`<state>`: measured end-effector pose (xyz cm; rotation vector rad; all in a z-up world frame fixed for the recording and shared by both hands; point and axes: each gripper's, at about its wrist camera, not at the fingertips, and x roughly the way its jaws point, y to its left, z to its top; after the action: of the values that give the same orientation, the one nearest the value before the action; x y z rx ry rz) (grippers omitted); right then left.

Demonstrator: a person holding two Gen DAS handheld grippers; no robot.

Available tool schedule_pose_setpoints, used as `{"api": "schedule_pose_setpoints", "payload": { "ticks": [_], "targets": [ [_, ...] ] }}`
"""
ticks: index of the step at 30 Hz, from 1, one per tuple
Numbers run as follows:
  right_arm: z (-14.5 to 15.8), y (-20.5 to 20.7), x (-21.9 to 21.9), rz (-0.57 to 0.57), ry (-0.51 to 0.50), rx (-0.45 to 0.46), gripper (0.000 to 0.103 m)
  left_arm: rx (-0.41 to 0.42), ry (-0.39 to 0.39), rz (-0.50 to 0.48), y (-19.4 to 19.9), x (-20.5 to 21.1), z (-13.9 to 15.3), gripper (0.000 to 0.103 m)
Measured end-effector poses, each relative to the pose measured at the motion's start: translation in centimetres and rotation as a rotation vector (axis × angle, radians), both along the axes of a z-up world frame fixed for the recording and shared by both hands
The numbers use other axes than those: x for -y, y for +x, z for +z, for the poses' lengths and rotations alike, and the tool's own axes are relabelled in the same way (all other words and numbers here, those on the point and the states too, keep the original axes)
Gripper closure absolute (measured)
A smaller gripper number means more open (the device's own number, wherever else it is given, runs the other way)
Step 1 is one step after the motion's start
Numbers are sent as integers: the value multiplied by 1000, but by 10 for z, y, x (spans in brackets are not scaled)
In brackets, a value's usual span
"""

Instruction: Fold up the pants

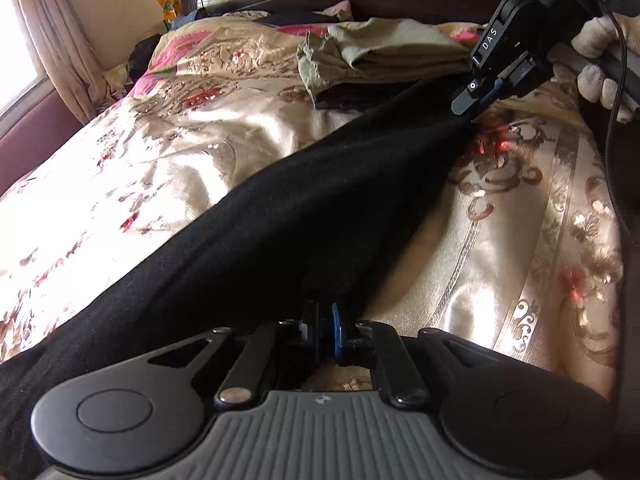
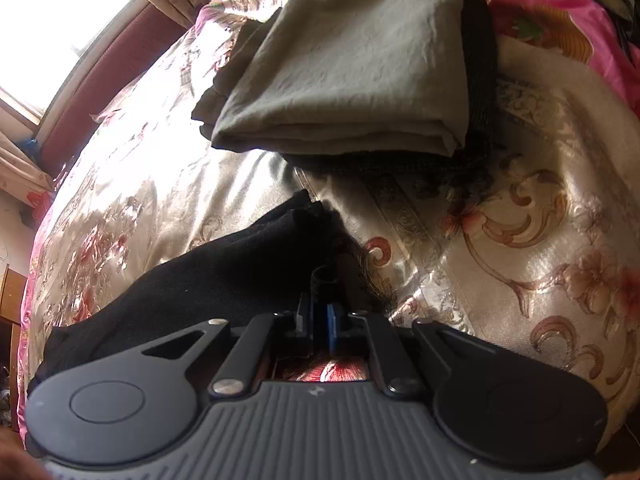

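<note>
Black pants (image 1: 280, 208) hang stretched, unfolded, between my clamped left claw (image 1: 324, 320) and barely parted right claw (image 1: 474, 110). Folded clothes (image 2: 344, 68) wait at twelve o'clock; this pair's folding remains.

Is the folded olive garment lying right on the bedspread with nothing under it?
No, the olive garment sits on a folded black garment.

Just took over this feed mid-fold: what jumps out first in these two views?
A long black pair of pants stretches diagonally across the shiny floral bedspread, pinched at the near end by the left gripper and reached at its far end by the right gripper. Beyond it lies a folded olive-grey garment atop something black, with bright window glare at left.
</note>
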<state>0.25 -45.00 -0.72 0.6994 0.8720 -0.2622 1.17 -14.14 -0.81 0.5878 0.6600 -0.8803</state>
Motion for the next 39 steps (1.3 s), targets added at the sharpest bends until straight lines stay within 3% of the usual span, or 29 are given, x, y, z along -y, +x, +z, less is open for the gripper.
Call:
{"api": "schedule_pose_setpoints", "payload": {
  "ticks": [2, 5, 7, 10, 13, 14, 16, 21, 22, 23, 26, 30, 32, 33, 36, 39],
  "targets": [
    [14, -13, -1, -30, -18, 42, 81, 35, -14, 11, 0, 2, 4, 67],
    [22, -28, -12, -38, 34, 84, 76, 20, -28, 53, 10, 7, -5, 56],
    [20, -30, -24, -18, 40, 93, 75, -17, 12, 79, 16, 11, -22, 54],
    [4, -16, -41, 15, 31, 79, 76, -24, -2, 96, 14, 9, -26, 54],
    [-8, 11, -46, 13, -109, 39, 80, -12, 17, 89, 9, 6, -21, 52],
    [-13, 16, -41, -18, -101, 10, 81, -10, 33, 88, 8, 6, -22, 52],
    [-18, 15, -29, -52, 7, 21, 80, -4, 41, 90, 6, 2, -24, 50],
    [-16, 2, -23, -57, 26, 68, 76, -12, 26, 94, 4, 2, -26, 46],
    [-17, 2, -23, -47, 27, 69, 79, -11, 28, 91, 4, 3, -26, 46],
    [-18, 3, -22, -35, 57, 72, 98, -10, 30, 88, 4, 3, -26, 46],
    [0, 8, -19, -21, 172, 184, 101, -9, 36, 80, 5, 3, -24, 46],
    [57, -1, -20, 13, 101, 374, 101, -2, 42, 84, 6, 2, -23, 46],
    [62, -7, -18, -7, 46, 335, 96, -4, 40, 82, 6, 3, -24, 46],
    [55, -9, -16, -9, 28, 274, 96, -2, 38, 82, 6, 3, -25, 46],
    [22, -16, -10, -61, 2, 110, 94, -10, 21, 86, 6, 3, -25, 45],
    [-9, -21, -2, -104, 41, 60, 94, -10, 24, 83, 6, 3, -25, 45]
  ]
}}
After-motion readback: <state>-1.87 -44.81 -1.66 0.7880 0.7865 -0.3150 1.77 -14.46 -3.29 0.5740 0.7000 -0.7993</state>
